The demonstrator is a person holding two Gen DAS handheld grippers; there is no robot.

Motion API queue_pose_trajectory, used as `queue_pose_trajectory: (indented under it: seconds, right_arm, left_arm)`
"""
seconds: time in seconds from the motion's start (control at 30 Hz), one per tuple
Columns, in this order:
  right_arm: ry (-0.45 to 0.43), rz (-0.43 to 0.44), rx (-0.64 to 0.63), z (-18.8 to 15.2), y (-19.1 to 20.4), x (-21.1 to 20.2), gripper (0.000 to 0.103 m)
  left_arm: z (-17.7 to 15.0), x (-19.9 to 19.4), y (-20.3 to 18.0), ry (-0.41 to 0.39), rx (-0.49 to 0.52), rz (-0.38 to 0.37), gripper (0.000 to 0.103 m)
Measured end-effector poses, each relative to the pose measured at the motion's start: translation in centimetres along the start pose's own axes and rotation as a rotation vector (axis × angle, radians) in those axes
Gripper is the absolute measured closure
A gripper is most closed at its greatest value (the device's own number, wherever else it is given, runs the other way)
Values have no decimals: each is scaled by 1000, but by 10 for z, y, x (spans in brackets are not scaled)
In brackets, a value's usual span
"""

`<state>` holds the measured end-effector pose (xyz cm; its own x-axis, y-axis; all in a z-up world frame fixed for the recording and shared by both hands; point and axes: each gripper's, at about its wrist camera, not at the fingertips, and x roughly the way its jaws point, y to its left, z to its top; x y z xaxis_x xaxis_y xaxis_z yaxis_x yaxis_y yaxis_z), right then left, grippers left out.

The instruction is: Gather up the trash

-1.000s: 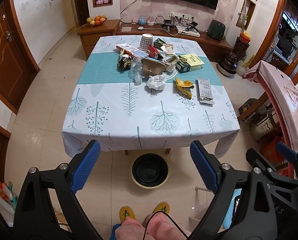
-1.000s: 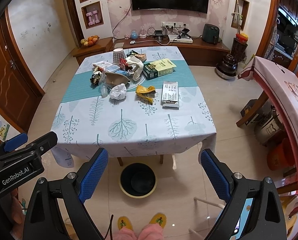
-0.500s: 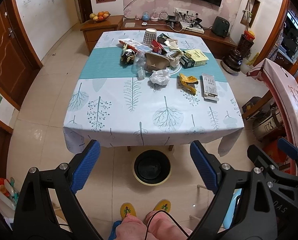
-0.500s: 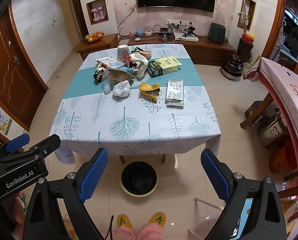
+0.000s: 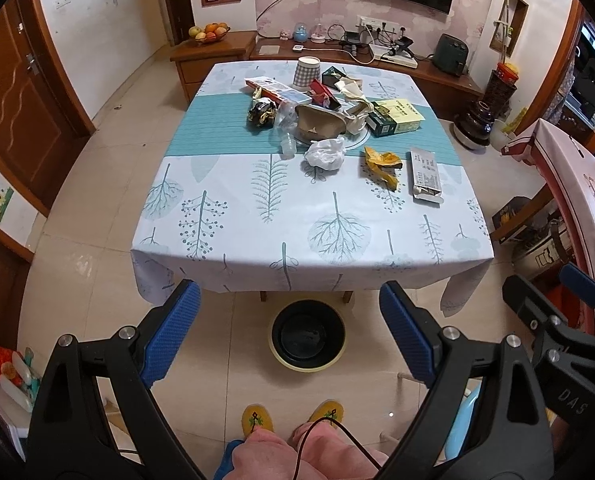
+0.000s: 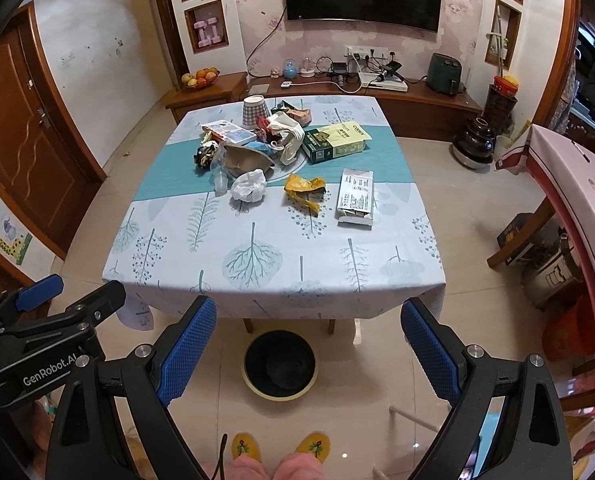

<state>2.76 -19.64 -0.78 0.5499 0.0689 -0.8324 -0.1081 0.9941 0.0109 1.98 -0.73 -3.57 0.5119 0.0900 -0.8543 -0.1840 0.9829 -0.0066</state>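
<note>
"GenRobot.AI" on left gripper (image 6: 53,304) body; "DAS" on right gripper (image 5: 545,300).

Table (image 5: 225,216) holds trash pile (image 5: 321,120); floor (image 5: 105,168) holds bin (image 5: 308,334).

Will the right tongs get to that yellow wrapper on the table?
Probably yes. The right tongs are open and empty, and bare tablecloth lies before the yellow wrapper; they are still short of the table.

The worktop (image 6: 257,248) hides the far rim of the bin (image 6: 280,365) beneath it. In the pile (image 5: 317,114) behind the crumpled tissue (image 5: 324,153), pieces overlap and cannot be told apart. Print on the flat packet (image 6: 356,196) is too small to read. The right gripper (image 5: 569,328) is cut off by the left view's edge.
</note>
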Motion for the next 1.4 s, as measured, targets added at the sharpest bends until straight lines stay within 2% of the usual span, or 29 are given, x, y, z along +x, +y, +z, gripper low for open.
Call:
queue_pose_trajectory:
  seconds: [0.47,0.63,0.77,0.93,1.03,1.17,1.23,1.3,1.4]
  right_arm:
    - [1,24,18,15,-16,16,8]
    - [20,2,38,26,-16,35,8]
    - [44,-17,72,43,-12,59,15]
    - [69,-59,156,75,-4,94,15]
    - [95,-67,202,98,9,122,15]
    - [132,-52,237,129,37,174,16]
    - [157,-36,261,141,50,207,21]
    - [186,5,292,153,58,238,31]
    - [206,33,344,163,67,280,31]
  left_arm:
    - [4,-2,-2,-9,4,33,13]
    - [24,12,11,-1,8,13,13]
    - [59,41,28,19,26,-31,13]
    - [118,95,53,72,61,-116,13]
    - [148,123,63,77,101,-142,13]
    - [184,169,79,110,139,-187,13]
    - [201,193,84,138,151,-230,14]
    - [212,210,85,150,162,-255,14]
    - [230,231,84,159,168,-276,14]
